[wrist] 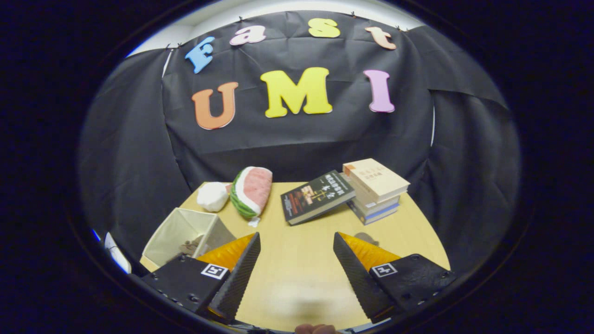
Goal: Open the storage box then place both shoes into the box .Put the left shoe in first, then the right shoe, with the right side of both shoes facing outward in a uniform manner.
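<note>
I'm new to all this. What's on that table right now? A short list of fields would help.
surface: wooden table
gripper: open, fingers spread over bare table, holding nothing
storage box: cream fabric, open top, beside the left finger
plush toys: watermelon slice leaning by a white one, beyond the box
books: dark book leaning on a stack
shoes: none seen

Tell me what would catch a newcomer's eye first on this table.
The watermelon-slice plush at the table's far edge, beside a white plush, stands out most. To its right a dark book leans against a stack of books. The gripper is open, with a beige fabric box beside it.
</note>
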Demonstrator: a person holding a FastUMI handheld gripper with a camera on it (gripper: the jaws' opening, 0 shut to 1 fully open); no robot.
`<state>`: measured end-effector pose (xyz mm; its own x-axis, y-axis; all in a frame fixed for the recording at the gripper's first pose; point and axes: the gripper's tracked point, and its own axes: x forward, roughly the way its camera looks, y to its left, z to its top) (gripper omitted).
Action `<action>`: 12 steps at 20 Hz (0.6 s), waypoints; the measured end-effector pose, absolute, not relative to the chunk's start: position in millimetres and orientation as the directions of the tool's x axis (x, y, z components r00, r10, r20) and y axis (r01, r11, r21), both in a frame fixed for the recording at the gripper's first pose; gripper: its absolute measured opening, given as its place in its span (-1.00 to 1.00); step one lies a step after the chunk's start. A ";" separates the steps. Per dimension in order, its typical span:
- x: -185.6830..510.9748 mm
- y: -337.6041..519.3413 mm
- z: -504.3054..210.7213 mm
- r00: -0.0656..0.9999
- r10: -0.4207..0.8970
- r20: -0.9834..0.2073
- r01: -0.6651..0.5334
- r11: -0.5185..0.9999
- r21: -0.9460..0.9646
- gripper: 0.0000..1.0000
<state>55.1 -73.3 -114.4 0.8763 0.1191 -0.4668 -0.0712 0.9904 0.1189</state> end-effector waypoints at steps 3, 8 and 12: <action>55.7 -129.7 -141.3 0.860 0.094 -0.502 -0.034 0.991 0.128 0.92; 65.9 -191.2 -186.5 0.824 0.082 -0.561 -0.001 0.990 0.143 0.92; 79.4 -224.8 -234.1 0.773 0.071 -0.630 0.003 0.993 0.115 0.92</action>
<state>79.4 -224.8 -234.1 0.7735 0.0710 -0.6299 0.0028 0.9933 0.1155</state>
